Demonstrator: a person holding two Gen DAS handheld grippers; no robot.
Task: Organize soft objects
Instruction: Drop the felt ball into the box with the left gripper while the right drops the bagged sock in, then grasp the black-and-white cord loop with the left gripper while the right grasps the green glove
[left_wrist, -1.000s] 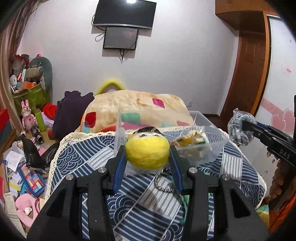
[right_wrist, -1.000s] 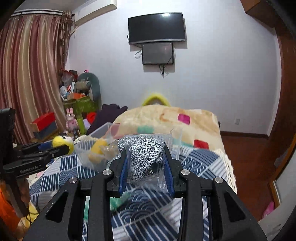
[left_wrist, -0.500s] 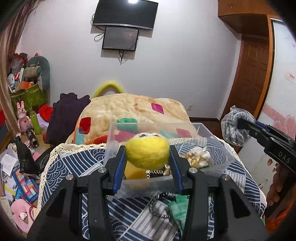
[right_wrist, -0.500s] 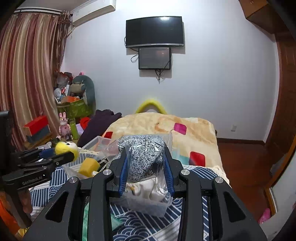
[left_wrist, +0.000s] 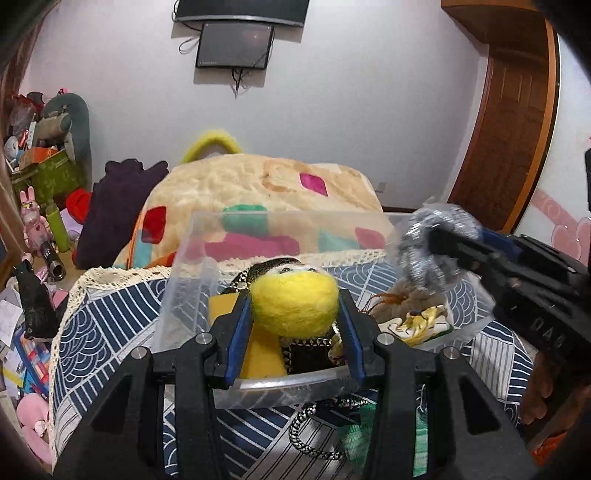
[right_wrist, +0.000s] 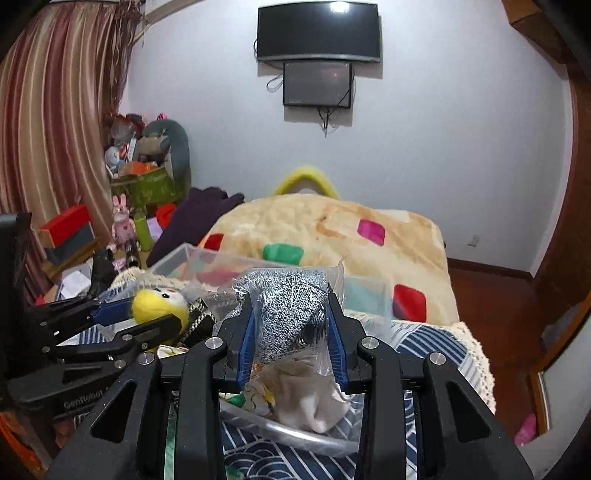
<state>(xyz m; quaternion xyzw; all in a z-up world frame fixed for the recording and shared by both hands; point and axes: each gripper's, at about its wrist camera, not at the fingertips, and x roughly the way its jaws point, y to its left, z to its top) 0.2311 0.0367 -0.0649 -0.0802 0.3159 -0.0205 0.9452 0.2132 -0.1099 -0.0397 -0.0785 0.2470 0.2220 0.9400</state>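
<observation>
Release over clear plastic bin (left_wrist: 288, 229), judged as the step in hand. Left gripper (left_wrist: 295, 314) clamped on yellow plush toy (left_wrist: 295, 304), poised above the bin's near-left corner. Right gripper (right_wrist: 291, 332) clamped on grey knitted item in a plastic bag (right_wrist: 288, 314), poised above the bin's right end.

To do it well: lower each load until below the bin's rim before opening the jaws, so nothing bounces out over the near wall. Aim the yellow toy at the open patch near the left wall, beside the yellow block (left_wrist: 258, 354) and the dark pouch with a chain (left_wrist: 306, 352) already inside. Set the bagged knit on the pale cloth items (right_wrist: 306, 391) at the right end; expect the loose bag film to cling to the blue pads, so open wide and draw straight back. Probably best to release one side at a time, keeping the two grippers apart over the narrow bin.

Around: bin resting on blue-and-white patterned cover (left_wrist: 110, 325) with lace edge; braided cord (left_wrist: 314, 432) and green cloth (left_wrist: 365, 432) lying on the cover just outside the bin's near wall, apparently still to be gathered. Beyond the bin's far wall, blanket with coloured squares (left_wrist: 258, 188). Clutter of toys and boxes off the cover's left edge, well clear.
</observation>
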